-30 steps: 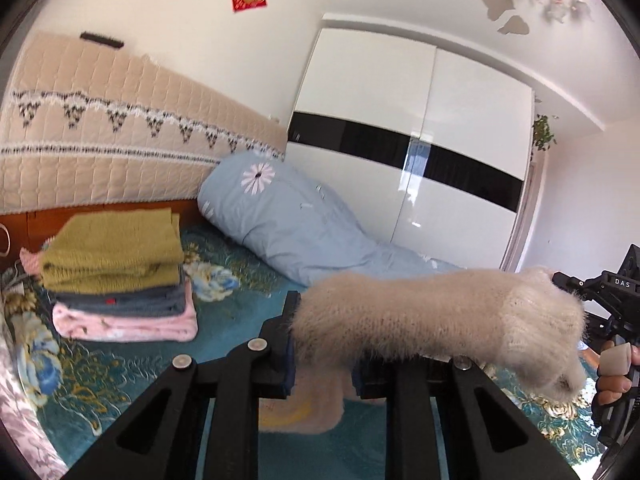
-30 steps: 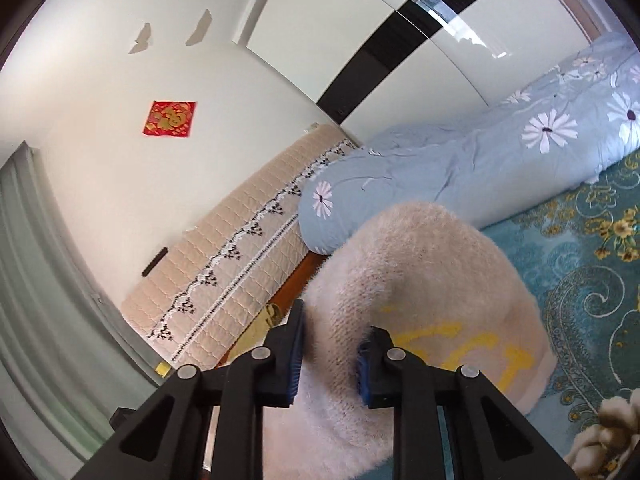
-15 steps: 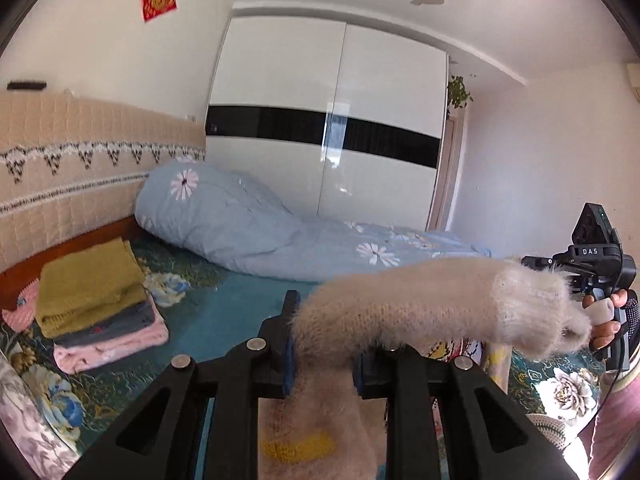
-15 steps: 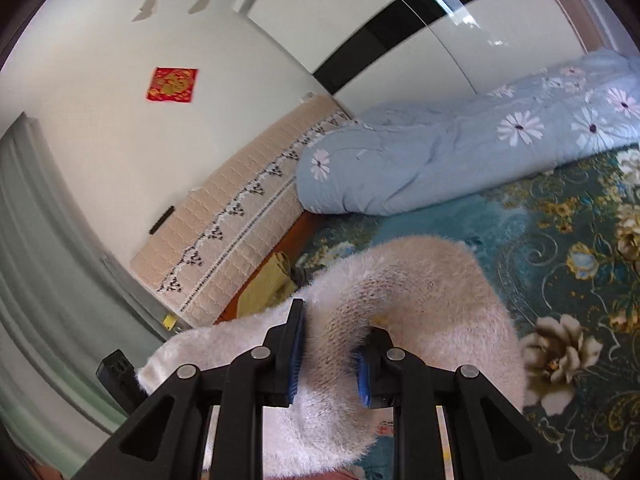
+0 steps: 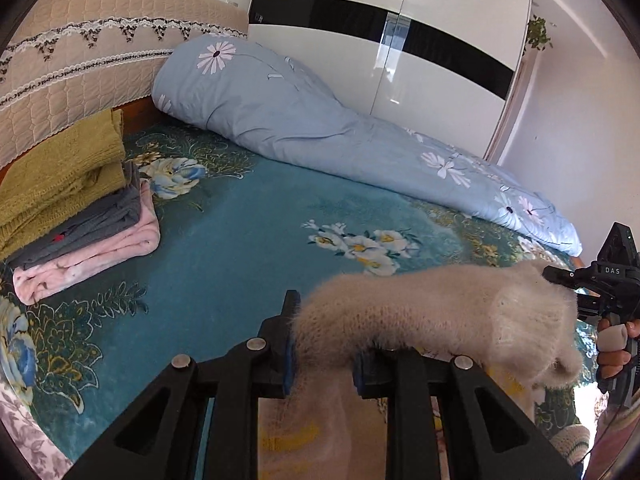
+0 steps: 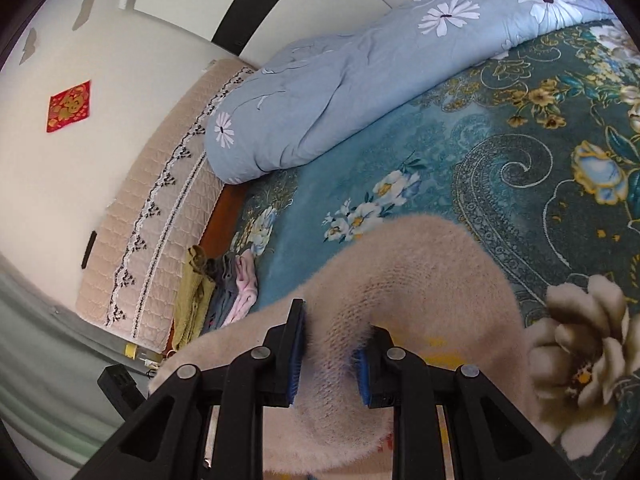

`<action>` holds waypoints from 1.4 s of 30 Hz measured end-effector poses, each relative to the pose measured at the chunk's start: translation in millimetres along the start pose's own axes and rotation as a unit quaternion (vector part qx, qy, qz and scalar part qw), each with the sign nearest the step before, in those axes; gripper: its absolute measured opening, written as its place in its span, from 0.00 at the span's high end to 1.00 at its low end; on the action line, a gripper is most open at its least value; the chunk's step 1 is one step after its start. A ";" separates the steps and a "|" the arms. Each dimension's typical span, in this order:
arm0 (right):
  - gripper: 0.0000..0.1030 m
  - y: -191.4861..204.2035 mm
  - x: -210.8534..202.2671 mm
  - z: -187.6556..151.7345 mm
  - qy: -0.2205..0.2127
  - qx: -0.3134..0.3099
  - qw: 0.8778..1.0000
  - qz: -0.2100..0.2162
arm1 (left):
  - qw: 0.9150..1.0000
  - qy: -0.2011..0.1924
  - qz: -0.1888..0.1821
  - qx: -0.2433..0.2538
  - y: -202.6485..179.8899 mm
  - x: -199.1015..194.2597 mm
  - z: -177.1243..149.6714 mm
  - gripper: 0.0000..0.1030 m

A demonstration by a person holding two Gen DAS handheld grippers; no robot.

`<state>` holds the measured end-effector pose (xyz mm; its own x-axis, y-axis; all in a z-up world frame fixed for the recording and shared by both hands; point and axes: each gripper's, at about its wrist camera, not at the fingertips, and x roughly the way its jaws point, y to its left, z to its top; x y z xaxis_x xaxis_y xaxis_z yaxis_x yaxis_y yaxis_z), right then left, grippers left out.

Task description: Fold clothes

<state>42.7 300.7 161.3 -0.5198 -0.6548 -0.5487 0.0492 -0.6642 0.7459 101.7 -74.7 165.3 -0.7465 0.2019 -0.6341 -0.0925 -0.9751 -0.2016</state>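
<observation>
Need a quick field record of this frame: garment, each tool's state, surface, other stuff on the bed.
garment: fluffy beige sweater, yellow print partly visible, held up above the bed
left tool: shut on sweater
right tool: shut on sweater
span: sweater stretches from the left tool toward the right tool
surface: teal floral bedspread
folded stack: olive on top, grey, pink at bottom, near the headboard
bedding: light blue daisy duvet bunched along the far side
</observation>
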 end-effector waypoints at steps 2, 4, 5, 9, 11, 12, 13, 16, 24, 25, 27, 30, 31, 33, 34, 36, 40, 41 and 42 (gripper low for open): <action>0.77 -15.1 18.8 14.3 0.002 0.017 1.000 0.006 | 1.000 0.015 0.013 0.001 0.3 23.4 6.4 0.78; 0.76 -30.1 33.7 26.3 0.000 0.033 0.999 0.009 | 0.999 0.030 0.027 0.008 -1.3 46.3 12.6 0.78; 0.75 -37.7 41.2 32.2 -0.001 0.041 0.999 0.010 | 0.999 0.035 0.034 0.017 -3.9 57.8 15.0 0.78; 0.74 -68.3 65.2 44.6 -0.007 0.067 0.998 0.008 | 0.996 0.047 0.050 0.049 -15.8 102.3 28.4 0.78; 0.74 -81.2 73.9 47.6 -0.010 0.076 0.997 0.011 | 0.995 0.055 0.061 0.059 -21.4 121.6 37.4 0.78; 0.73 -87.7 78.2 49.1 -0.011 0.081 0.997 0.012 | 0.994 0.059 0.066 0.064 -24.3 131.1 41.9 0.78; 0.73 -93.8 82.3 50.7 -0.012 0.085 0.996 0.013 | 0.993 0.063 0.070 0.067 -27.8 138.9 45.6 0.78; 0.65 -95.9 75.9 57.7 -0.023 0.074 0.997 0.018 | 0.991 0.076 0.079 0.074 -35.7 166.0 57.4 0.78; 0.43 -96.6 46.6 60.5 -0.077 0.072 0.993 0.047 | 0.978 0.135 0.122 0.101 -47.6 237.3 69.1 0.77; 0.43 -97.3 46.7 60.2 -0.077 0.071 0.994 0.044 | 0.979 0.134 0.116 0.098 -46.0 235.1 68.6 0.76; 0.43 -99.8 46.6 60.5 -0.078 0.065 0.994 0.038 | 0.983 0.132 0.098 0.081 -40.7 226.7 69.1 0.67; 0.43 -100.9 46.3 61.3 -0.081 0.061 0.994 0.029 | 0.988 0.123 0.083 0.042 -28.8 200.6 72.3 0.58; 0.43 -100.6 46.1 61.5 -0.082 0.059 0.995 0.025 | 0.989 0.115 0.085 0.028 -24.8 188.6 72.9 0.56; 0.43 -92.7 43.4 60.2 -0.084 0.036 0.996 -0.001 | 0.991 0.095 0.093 0.012 -20.6 163.8 71.3 0.54; 0.43 -83.7 42.3 58.7 -0.081 0.010 0.996 -0.023 | 0.993 0.083 0.088 0.002 -18.4 148.1 66.7 0.53; 0.43 -62.1 42.6 52.1 -0.074 -0.054 0.993 -0.069 | 0.995 0.059 0.079 -0.018 -14.0 116.9 57.4 0.51; 0.40 -17.3 61.2 27.7 -0.032 -0.190 0.968 -0.160 | 0.993 0.020 0.088 -0.074 -1.0 69.7 20.8 0.47; 0.40 -9.8 69.6 19.9 -0.018 -0.212 0.961 -0.177 | 0.991 0.012 0.098 -0.088 1.1 60.5 10.1 0.47; 0.40 -7.6 78.9 13.0 0.001 -0.224 0.957 -0.184 | 0.990 0.008 0.104 -0.091 -0.9 56.4 -0.1 0.47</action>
<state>-9.8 258.7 117.2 -0.5707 -0.3476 -0.7440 0.2243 -0.9375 0.2660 59.7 -62.4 129.6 -0.7259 0.0003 -0.6879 0.1840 -0.9635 -0.1945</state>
